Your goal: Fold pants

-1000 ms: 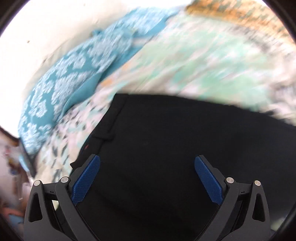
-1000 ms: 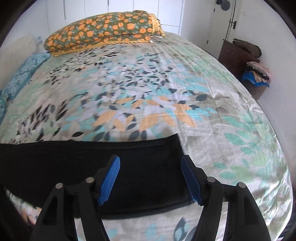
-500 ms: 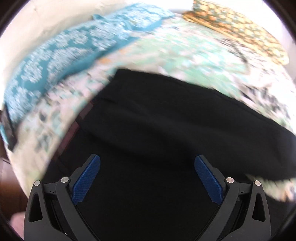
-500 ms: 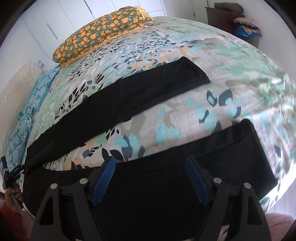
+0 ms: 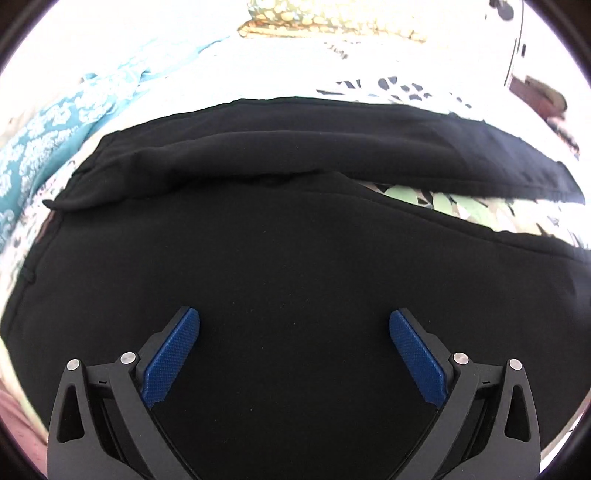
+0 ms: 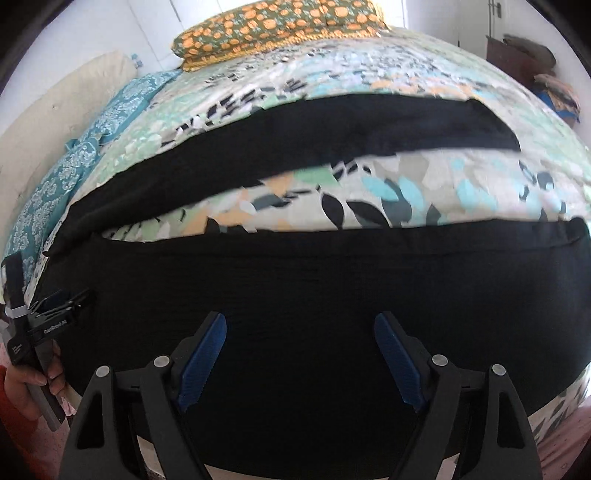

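Note:
Black pants (image 6: 314,288) lie flat on the leaf-patterned bed cover (image 6: 406,192), legs spread in a narrow V. The far leg (image 6: 332,125) runs across the bed; the near leg lies along the front edge. My right gripper (image 6: 299,321) hovers over the near leg, its jaws opening, blue pads clear of the cloth. In the left wrist view my left gripper (image 5: 294,317) stands open above the seat of the pants (image 5: 295,240), holding nothing. From the right wrist view, the left gripper (image 6: 55,306) shows at the waist end, held by a hand (image 6: 26,384).
An orange-dotted pillow (image 6: 273,29) lies at the head of the bed. A teal patterned cloth (image 6: 85,162) runs along the left side beside a cream bolster (image 6: 55,110). A dark dresser (image 6: 517,55) with piled clothes stands at the far right. The bed's front edge is just below the grippers.
The right gripper has drawn back from the far leg's hem to over the near leg, its jaws wider. The left gripper has swung from the waistband to over the seat.

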Tool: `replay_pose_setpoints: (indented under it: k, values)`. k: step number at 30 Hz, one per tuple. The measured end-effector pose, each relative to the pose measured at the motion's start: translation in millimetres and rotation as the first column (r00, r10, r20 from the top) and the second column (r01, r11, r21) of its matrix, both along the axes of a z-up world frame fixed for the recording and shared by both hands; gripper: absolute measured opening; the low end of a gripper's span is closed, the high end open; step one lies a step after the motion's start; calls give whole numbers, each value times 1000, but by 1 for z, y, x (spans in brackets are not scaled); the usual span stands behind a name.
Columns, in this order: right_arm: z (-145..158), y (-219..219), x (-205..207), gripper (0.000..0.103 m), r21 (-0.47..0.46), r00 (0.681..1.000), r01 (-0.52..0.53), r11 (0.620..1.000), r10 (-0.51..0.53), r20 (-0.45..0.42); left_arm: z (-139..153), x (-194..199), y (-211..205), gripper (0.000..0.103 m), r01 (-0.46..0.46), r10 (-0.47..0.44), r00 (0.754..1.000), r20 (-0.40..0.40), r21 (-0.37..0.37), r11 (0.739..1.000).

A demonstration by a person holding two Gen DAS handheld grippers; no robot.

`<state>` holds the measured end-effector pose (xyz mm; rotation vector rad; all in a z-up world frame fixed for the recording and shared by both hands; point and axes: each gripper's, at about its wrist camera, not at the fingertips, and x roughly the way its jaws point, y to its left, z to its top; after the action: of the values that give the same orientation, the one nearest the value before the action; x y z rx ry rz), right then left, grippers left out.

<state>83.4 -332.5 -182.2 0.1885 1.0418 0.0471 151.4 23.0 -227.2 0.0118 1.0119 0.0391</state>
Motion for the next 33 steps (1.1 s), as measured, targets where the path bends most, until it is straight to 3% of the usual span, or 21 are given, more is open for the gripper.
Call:
replay_pose_setpoints:
  k: [7,12,25,33]
  values:
    - [-8,10,0,103,-10,998,-55,998,55,14,-2,6,3,103,4,-4,1000,-3,2,1000]
    - [-16,32,-2,103,-192,992,-125,973,126,-7,-2,3,7,103,5,-5,1000,-8,3,1000]
    - [-19,31,-4,103,-196,993,-116,974,120,7,-2,-1,8,103,11,-10,1000,-14,10,1000]
    - [-17,31,0,103,-197,991,-132,971,128,-32,-2,-1,8,103,11,-10,1000,-15,12,1000]
